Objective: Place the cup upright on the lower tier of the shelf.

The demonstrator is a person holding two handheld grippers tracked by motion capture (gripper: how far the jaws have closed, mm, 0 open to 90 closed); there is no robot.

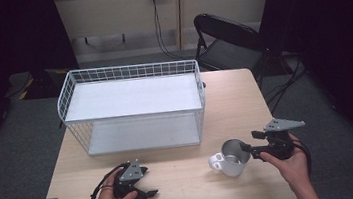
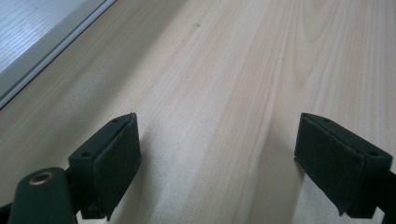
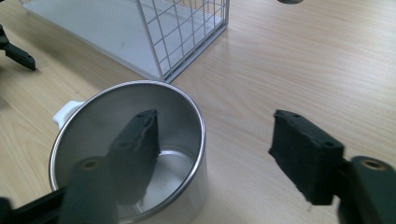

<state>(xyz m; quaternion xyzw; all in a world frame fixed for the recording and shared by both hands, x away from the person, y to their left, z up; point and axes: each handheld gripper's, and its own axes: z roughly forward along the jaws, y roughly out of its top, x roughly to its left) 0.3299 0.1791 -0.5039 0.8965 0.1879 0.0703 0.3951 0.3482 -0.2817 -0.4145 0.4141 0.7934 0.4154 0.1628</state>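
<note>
Stainless steel lines the white mug (image 1: 231, 158) that stands upright on the pale wooden worktop (image 1: 235, 103), in front of the white wire rack (image 1: 132, 107) and off its right front corner, handle turned away from your right hand. You hold the right hand-held gripper (image 3: 212, 140) spread wide astride the mug's rim: one jaw hangs inside the cup, the other outside the wall on the side away from the rack, nothing yet pinched. That straddle looks set for a rim grasp, the thin steel wall being the easiest edge to clamp. Your left hand-held gripper (image 2: 217, 154) rests low on the worktop in front of the rack's left half, well apart from the mug, jaws wide and holding nothing, probably parked clear. The rack's two white shelves stand bare, likely the mug's destination.
</note>
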